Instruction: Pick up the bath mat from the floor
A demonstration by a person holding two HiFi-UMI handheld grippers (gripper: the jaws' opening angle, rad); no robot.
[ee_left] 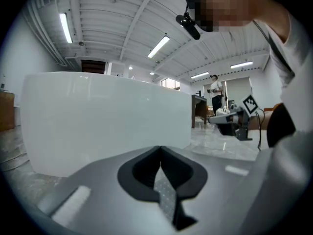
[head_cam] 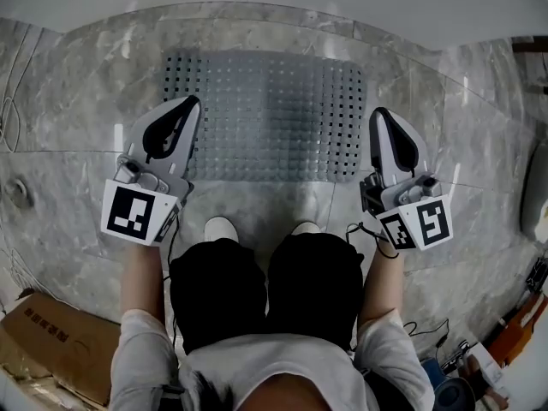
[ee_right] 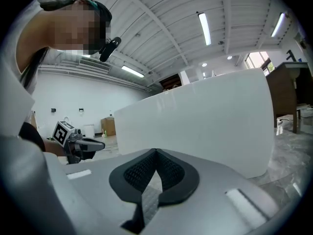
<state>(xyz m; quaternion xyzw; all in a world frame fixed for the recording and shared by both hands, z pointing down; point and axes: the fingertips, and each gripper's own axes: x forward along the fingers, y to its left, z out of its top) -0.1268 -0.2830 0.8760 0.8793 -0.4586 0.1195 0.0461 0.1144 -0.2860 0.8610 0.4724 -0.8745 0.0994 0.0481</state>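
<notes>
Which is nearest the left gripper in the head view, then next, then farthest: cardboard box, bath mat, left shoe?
1. bath mat, by the tips of the left gripper.
2. left shoe, nearer the person, centre.
3. cardboard box, bottom left corner.

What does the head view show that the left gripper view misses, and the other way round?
Only the head view shows the grey bath mat spread flat on the marble floor, the wearer's legs and a cardboard box. Only the left gripper view shows the ceiling lights and a person standing far off. Both show the left gripper and the right gripper, fingers shut, holding nothing.
</notes>
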